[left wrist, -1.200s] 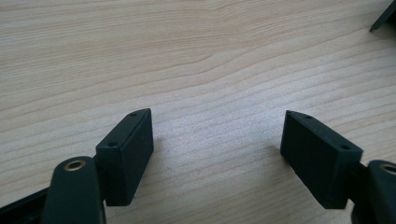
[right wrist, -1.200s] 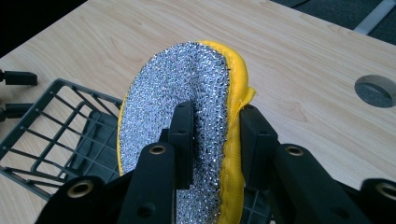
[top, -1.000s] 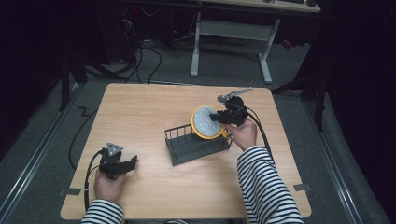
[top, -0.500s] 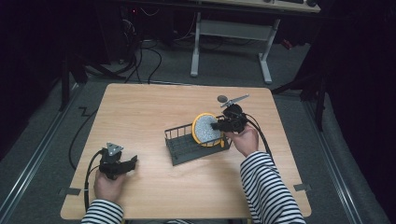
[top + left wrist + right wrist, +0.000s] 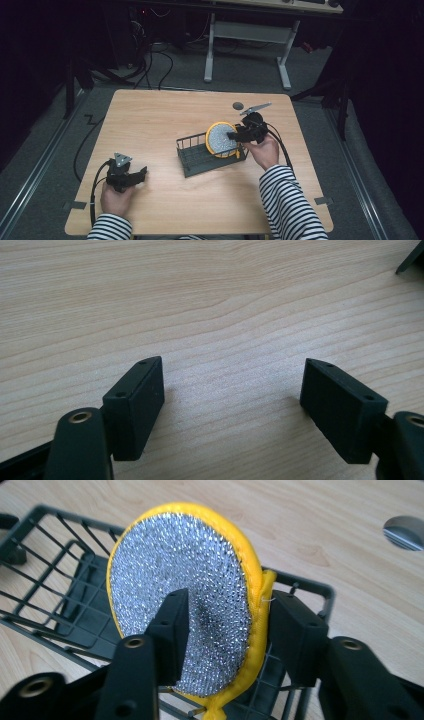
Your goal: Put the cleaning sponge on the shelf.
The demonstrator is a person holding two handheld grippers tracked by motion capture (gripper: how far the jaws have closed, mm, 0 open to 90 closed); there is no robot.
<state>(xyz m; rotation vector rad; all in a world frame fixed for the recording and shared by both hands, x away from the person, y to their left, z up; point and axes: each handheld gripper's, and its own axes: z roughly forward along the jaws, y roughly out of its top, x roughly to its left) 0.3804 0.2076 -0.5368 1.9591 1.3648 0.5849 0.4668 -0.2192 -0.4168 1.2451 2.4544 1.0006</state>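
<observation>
Releasing scrubber (image 5: 185, 580) on edge in rack (image 5: 192, 159), centre frame
Right gripper (image 5: 225, 615) jaws just opened, still straddling its rim; left gripper (image 5: 232, 405) agape, empty, lower left, well apart

We see the round yellow-rimmed scouring pad (image 5: 222, 140) lower now: a second ago it is held up above the dark wire basket (image 5: 200, 156), and now it stands on edge inside the basket's right end. The right gripper (image 5: 235, 135) comes down with it, and its jaws have just been opening, the pad's edge between them, a gap showing beside the yellow rim.
</observation>
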